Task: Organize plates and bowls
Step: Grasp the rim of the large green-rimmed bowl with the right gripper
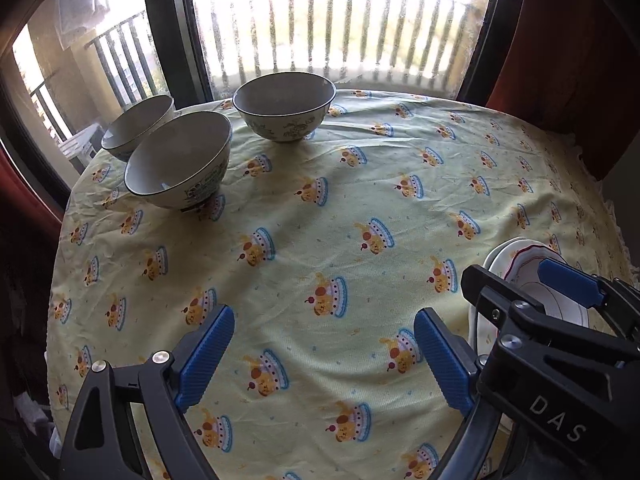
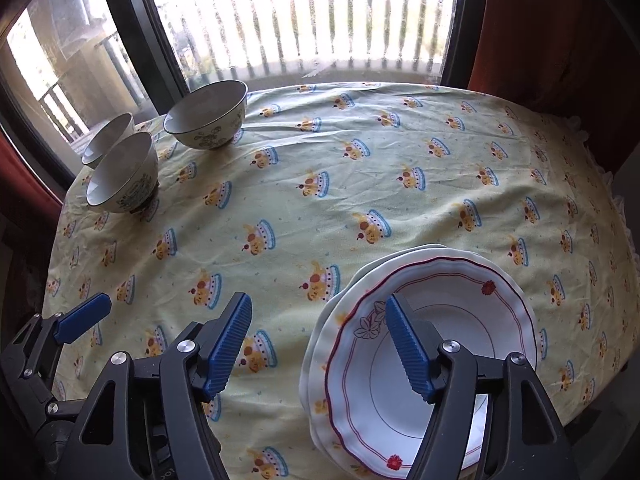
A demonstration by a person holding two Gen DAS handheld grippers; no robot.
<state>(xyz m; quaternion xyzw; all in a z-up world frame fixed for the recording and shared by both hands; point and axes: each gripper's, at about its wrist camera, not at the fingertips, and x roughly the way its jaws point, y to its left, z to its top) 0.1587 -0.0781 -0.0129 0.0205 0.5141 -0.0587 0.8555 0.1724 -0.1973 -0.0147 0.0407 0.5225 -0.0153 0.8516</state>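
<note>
Three patterned bowls stand at the table's far left: one near the window [image 1: 284, 106] [image 2: 207, 115], a nearer one [image 1: 180, 159] [image 2: 122, 172], and one behind it at the edge [image 1: 138, 126] [image 2: 107, 139]. A stack of white plates with a red-lined rim [image 2: 424, 356] [image 1: 524, 276] lies at the near right. My left gripper [image 1: 320, 356] is open and empty above the cloth near the front; one of its fingers [image 2: 82, 316] shows in the right wrist view. My right gripper [image 2: 318, 346] is open and empty, its right finger over the plate stack's left rim.
The round table carries a yellow cloth with a crown print [image 1: 320, 208] [image 2: 360, 168]. A window with balcony railings [image 1: 332, 20] is right behind the table. Red curtains [image 2: 540, 32] hang at the right and left.
</note>
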